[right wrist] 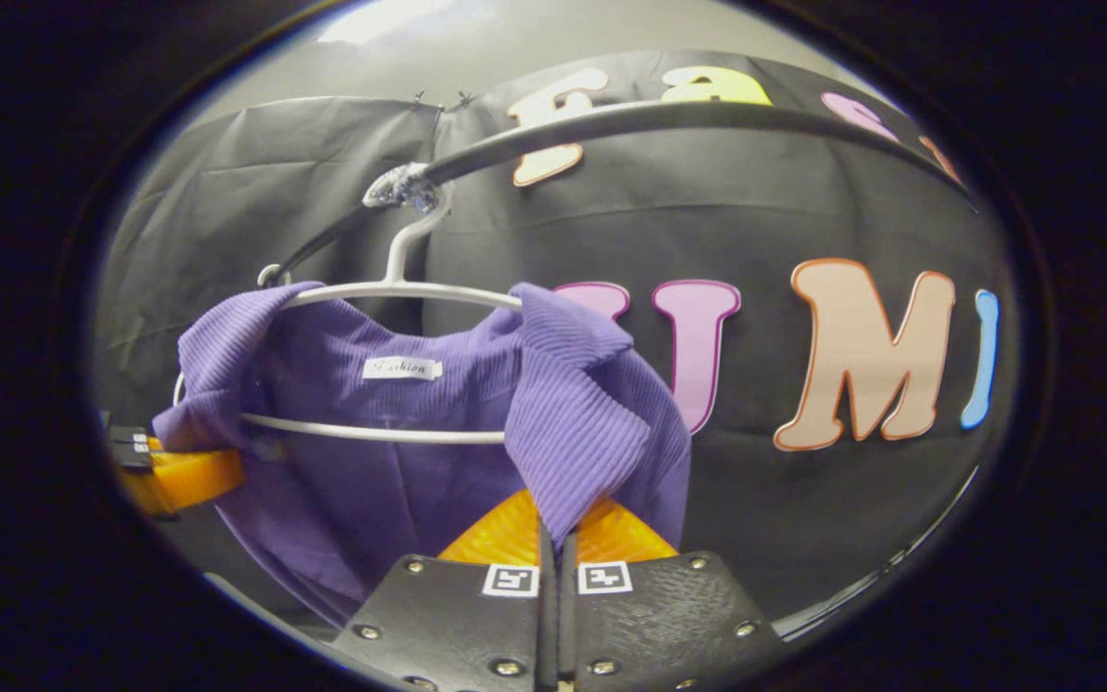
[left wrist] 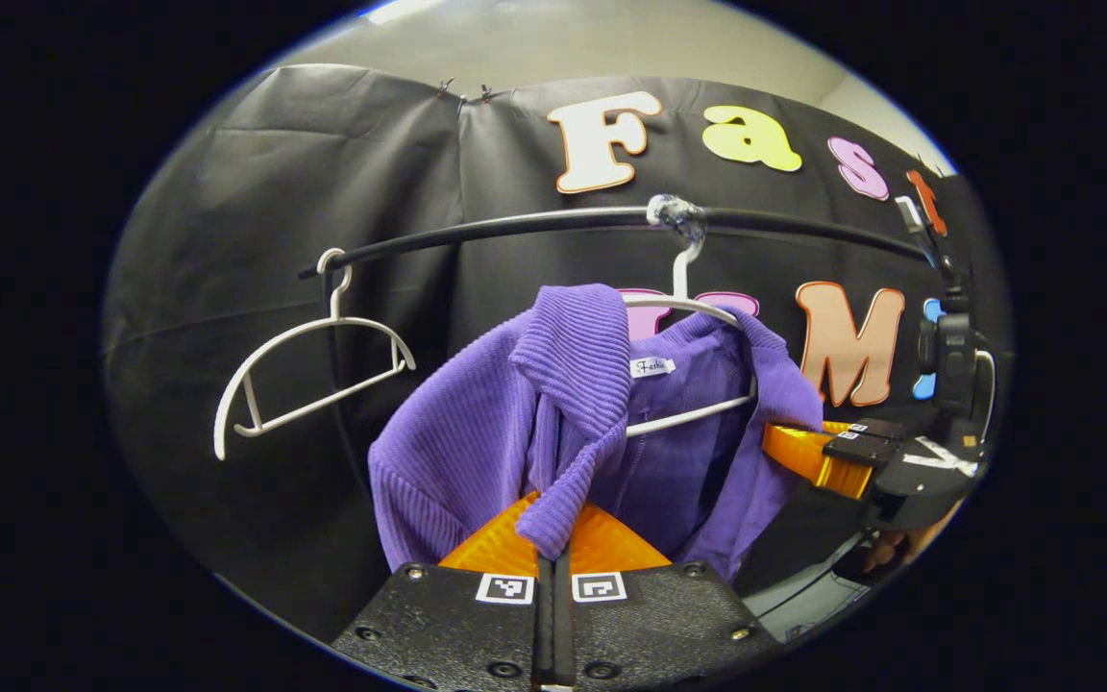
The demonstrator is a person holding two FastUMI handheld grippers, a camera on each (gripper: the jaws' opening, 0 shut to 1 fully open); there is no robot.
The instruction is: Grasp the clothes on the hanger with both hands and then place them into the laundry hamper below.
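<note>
Hanging from a white hanger (left wrist: 698,308) on the black rail (left wrist: 534,223), the purple top (left wrist: 477,432) sits at centre. The left gripper (left wrist: 553,524) pinches its collar; the right gripper (right wrist: 553,524) pinches the other collar. A bare hanger (left wrist: 308,370) hangs at 9 o'clock.

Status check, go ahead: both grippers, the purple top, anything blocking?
Left hand-held gripper shut on purple top. Right hand-held gripper shut on its other collar edge. Top hangs on white hanger, rail above. Nothing blocking.
</note>
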